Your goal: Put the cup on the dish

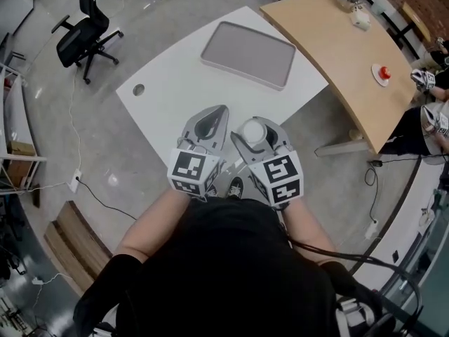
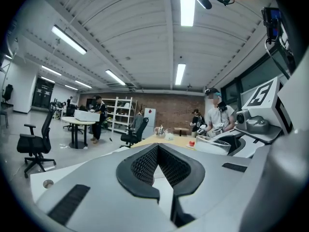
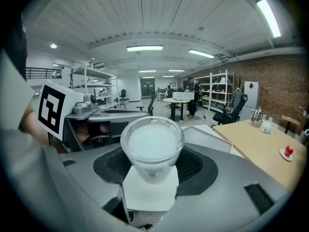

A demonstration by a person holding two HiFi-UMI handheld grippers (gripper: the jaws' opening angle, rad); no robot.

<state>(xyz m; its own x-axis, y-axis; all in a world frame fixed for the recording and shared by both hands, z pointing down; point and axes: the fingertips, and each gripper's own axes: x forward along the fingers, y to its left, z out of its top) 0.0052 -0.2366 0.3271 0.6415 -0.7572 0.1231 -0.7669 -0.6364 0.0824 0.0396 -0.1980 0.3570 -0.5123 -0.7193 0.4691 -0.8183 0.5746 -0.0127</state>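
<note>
Over the near edge of the white table [image 1: 175,83], the right gripper [image 1: 255,128] is clamped on the one cup [image 3: 151,144], which sits upright, mouth up, long axis vertical. The left gripper [image 1: 212,118] right beside it has its jaws pressed together on nothing. One gray rectangular dish [image 1: 249,53] lies flat farther up the table, well apart from the cup. So: one cup, one dish, two grippers. There's a wooden table [image 1: 351,55] alongside, a black chair [image 1: 84,34] on a glossy gray floor [image 1: 84,153], and a brick wall [image 3: 285,81] under strip lights [image 3: 145,48].
</note>
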